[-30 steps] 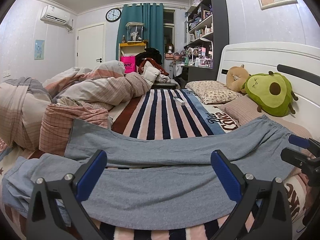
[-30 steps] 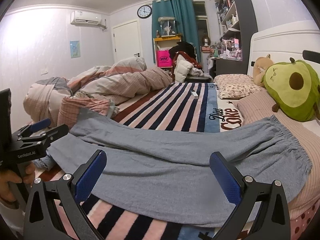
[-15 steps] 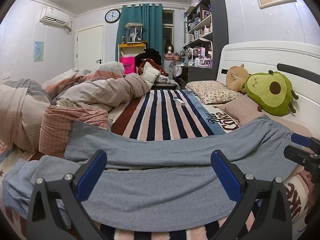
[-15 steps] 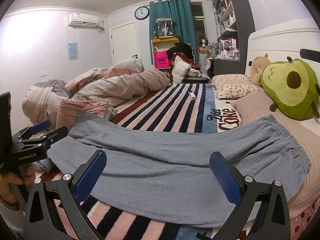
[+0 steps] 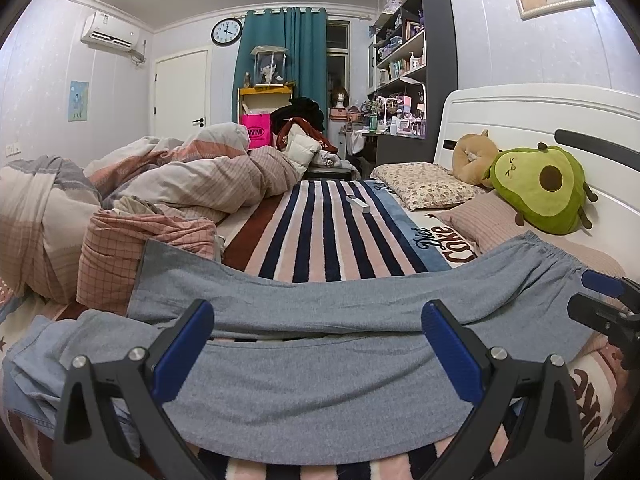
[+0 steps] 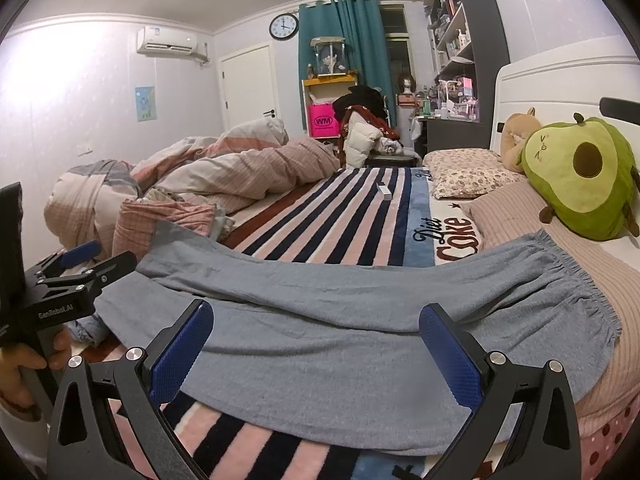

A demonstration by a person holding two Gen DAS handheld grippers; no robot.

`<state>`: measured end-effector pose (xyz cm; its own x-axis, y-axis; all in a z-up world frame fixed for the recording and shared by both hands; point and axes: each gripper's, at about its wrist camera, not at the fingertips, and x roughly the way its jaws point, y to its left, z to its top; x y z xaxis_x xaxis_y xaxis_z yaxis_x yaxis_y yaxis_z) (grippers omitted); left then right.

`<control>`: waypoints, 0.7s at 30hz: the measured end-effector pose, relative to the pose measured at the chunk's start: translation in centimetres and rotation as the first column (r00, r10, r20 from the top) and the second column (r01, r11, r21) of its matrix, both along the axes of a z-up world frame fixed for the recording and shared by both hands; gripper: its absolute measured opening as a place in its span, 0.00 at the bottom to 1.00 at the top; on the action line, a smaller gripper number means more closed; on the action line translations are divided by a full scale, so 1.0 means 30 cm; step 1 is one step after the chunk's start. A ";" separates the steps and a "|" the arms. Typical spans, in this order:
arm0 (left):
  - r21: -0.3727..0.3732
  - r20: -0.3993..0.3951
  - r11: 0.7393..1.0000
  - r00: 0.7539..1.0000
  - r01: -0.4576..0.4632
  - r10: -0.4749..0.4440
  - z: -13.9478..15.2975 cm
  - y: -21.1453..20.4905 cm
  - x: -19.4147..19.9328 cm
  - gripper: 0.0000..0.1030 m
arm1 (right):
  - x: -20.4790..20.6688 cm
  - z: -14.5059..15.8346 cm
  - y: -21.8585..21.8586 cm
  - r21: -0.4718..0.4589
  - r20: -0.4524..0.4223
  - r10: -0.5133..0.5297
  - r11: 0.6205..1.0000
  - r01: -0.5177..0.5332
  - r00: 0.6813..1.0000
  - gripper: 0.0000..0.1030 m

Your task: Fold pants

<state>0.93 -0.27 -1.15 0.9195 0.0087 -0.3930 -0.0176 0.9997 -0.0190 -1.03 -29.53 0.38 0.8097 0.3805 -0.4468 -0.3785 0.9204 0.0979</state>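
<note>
Grey pants (image 5: 320, 380) lie flat across the striped blanket, waistband at the right by the pillows (image 6: 580, 276), legs running left (image 6: 248, 280). The far leg lies apart from the near one. My left gripper (image 5: 318, 340) is open and empty, hovering over the near leg. My right gripper (image 6: 316, 344) is open and empty, above the near edge of the pants. The right gripper also shows at the right edge of the left wrist view (image 5: 604, 300), near the waistband. The left gripper shows at the left of the right wrist view (image 6: 76, 268), near the leg ends.
A striped blanket (image 5: 332, 232) covers the bed. A bunched duvet (image 5: 160, 188) lies at the left. Pillows (image 5: 428, 184) and an avocado plush (image 5: 544, 188) sit by the headboard at the right. A small white object (image 5: 358, 203) rests mid-blanket.
Both grippers have drifted slightly; the right gripper sits a little lower in the left wrist view. The pants have not moved.
</note>
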 end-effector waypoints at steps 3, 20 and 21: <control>-0.001 -0.002 1.000 1.000 0.000 0.000 0.000 -0.001 0.001 0.99 | 0.001 0.001 -0.001 -0.002 -0.003 0.004 1.000 -0.004 1.000 1.00; 0.008 -0.025 1.000 1.000 -0.008 0.008 -0.013 0.008 0.018 0.99 | 0.000 -0.012 -0.025 0.018 0.011 -0.048 0.999 0.048 0.999 0.99; 0.007 -0.027 1.000 1.000 -0.008 0.008 -0.017 0.011 0.018 0.99 | 0.000 -0.013 -0.027 0.018 0.011 -0.052 0.999 0.052 0.999 0.99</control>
